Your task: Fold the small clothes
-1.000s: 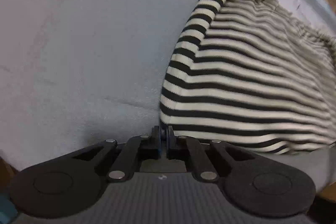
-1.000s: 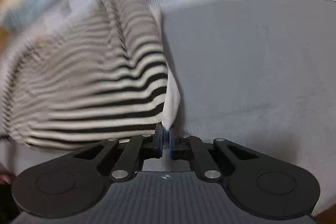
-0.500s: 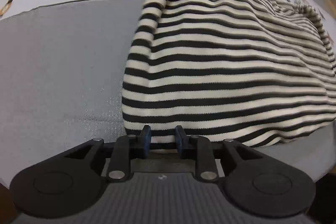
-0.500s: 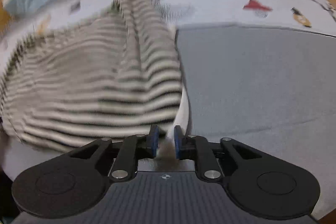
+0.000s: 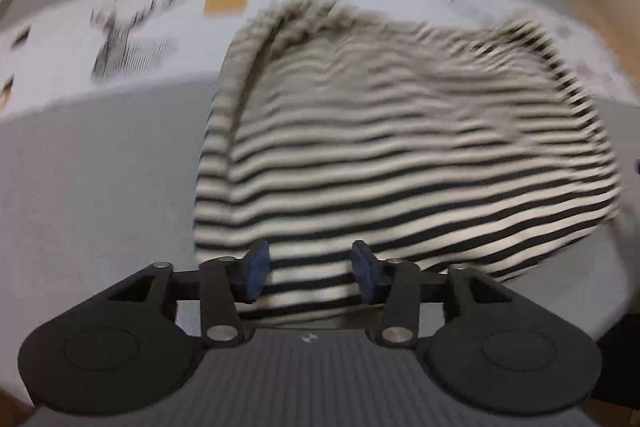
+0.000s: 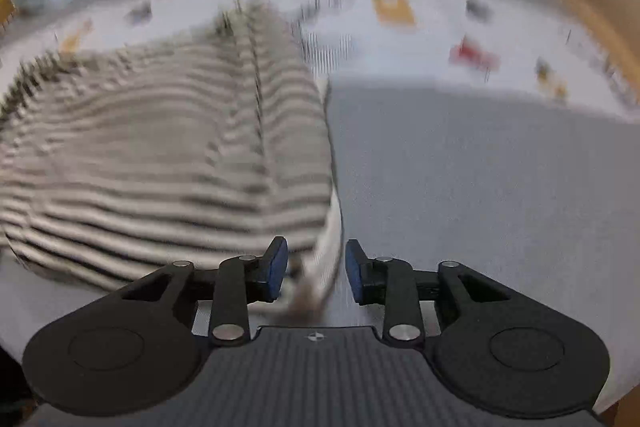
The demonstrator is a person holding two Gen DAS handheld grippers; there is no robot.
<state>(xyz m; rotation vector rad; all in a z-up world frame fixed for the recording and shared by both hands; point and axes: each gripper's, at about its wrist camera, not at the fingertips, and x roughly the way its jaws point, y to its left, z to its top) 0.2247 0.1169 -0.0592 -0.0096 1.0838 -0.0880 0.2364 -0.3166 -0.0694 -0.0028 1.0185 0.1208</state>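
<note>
Left hand-held gripper (image 5: 308,269) spread, striped garment (image 5: 400,163) directly ahead between fingers. Right hand-held gripper (image 6: 316,269) spread at garment's right edge.

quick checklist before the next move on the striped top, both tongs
1. Left tongs open, off the cloth: ok.
2. Right tongs open, hem edge lies loose between the pads: ok.
3. Striped top lying on the grey mat: ok.
4. Fold edges square and flat: cannot tell, both views are blurred.
5. Right side of the mat bare for setting down: ok.
</note>
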